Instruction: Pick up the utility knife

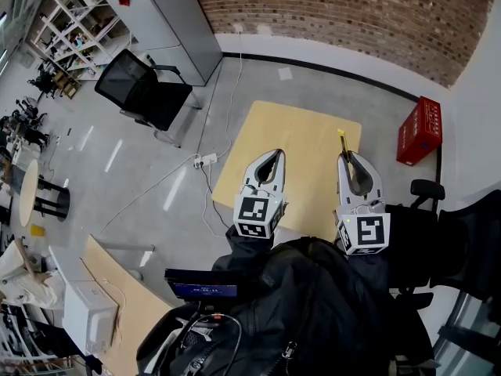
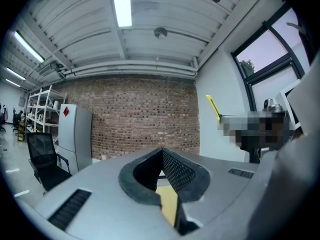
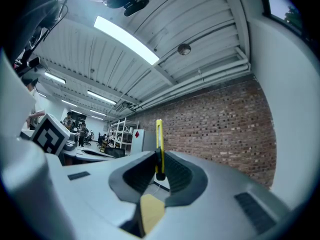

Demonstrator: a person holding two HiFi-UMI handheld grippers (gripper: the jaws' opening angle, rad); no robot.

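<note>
The right gripper point(image 1: 350, 157) had its jaws squeezed tight on the utility knife point(image 1: 342, 141). The knife was thin, long and yellow. It stuck straight out past the tips of the jaws, up in the air above the bench point(image 1: 291, 143). In the right gripper view, the knife point(image 3: 159, 139) stood up between the two dark, bumpy pads, and its black end sat down inside the right gripper point(image 3: 159, 160).

The left gripper point(image 1: 275, 155) had its jaws pressed together with nothing in them. In the left gripper view, the pads met at a point on the left gripper point(image 2: 161, 153), and one pad had a rough pattern of little dots. The yellow knife point(image 2: 213, 107) showed off to the right.

The bench was a flat square of pale wood. A red plastic crate point(image 1: 419, 129) stood on the grey floor beside it, and I could not tell what was in it. A black chair point(image 1: 145, 89) with a mesh back stood well apart, near a brick wall point(image 1: 352, 10)
</note>
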